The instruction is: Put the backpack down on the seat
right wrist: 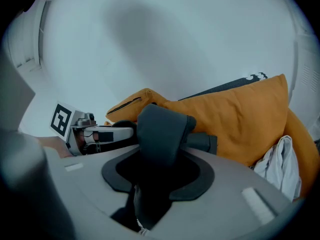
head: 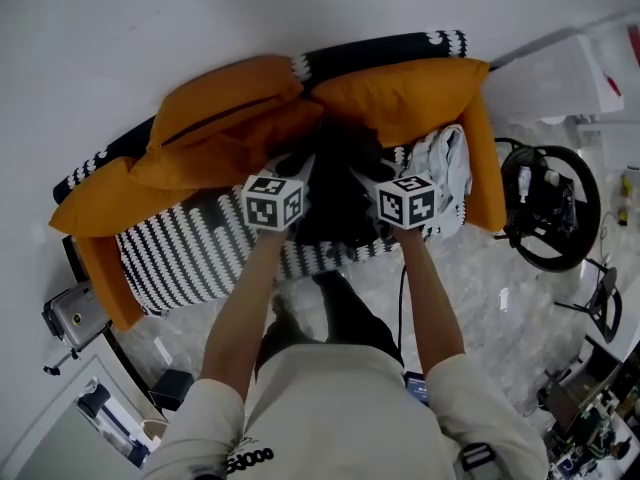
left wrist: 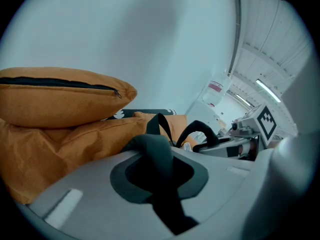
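At the centre of the head view, the left gripper (head: 283,186) is clenched on a thin strap (left wrist: 159,156) and the right gripper (head: 397,190) on a padded strap (right wrist: 161,134). A grip on each side likely keeps the black backpack (head: 335,193) level as it lowers. It hangs between them, low over the striped seat (head: 190,246); whether it rests there is unclear. Behind it, orange cushions (head: 225,118) could prop it upright, and a white cloth (head: 447,168) to the right narrows the space.
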Motion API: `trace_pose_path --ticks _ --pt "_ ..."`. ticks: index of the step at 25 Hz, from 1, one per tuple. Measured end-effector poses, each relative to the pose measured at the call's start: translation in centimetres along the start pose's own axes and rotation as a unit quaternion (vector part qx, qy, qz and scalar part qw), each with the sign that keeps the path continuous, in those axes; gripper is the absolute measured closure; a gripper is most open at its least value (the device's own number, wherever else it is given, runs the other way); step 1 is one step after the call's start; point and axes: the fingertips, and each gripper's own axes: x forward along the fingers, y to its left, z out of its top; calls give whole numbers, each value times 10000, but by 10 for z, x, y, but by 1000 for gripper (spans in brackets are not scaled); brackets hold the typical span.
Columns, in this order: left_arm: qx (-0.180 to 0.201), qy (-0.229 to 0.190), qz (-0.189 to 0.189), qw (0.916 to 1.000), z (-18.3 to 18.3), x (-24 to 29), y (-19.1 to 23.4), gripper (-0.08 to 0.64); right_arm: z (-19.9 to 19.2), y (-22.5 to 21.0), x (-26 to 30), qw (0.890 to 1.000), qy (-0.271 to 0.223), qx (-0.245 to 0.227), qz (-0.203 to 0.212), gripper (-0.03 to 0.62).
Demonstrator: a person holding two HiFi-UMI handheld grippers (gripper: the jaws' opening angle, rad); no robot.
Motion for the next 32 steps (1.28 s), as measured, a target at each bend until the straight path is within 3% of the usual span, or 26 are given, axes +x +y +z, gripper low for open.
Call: trace_pose_path --ticks 4,7,15,19,32 --pt "-7 -102 -256 9996 -3 -5 -10 436 -6 -1 -8 9998 -109 38 -168 374" --pt "32 76 -277 9996 -17 -15 -17 387 -16 2 -19 9993 -157 70 -341 333" --pt "-140 258 -229 9993 -52 -45 -13 367 -51 4 -48 9972 -221 136 -702 328" --pt "-304 178 -186 9992 -64 -64 -11 367 -68 4 -62 9951 -291 232 -915 330" --pt "-230 -150 -96 9996 -78 -143 -14 367 -87 45 -125 9876 -921 286 -1236 339"
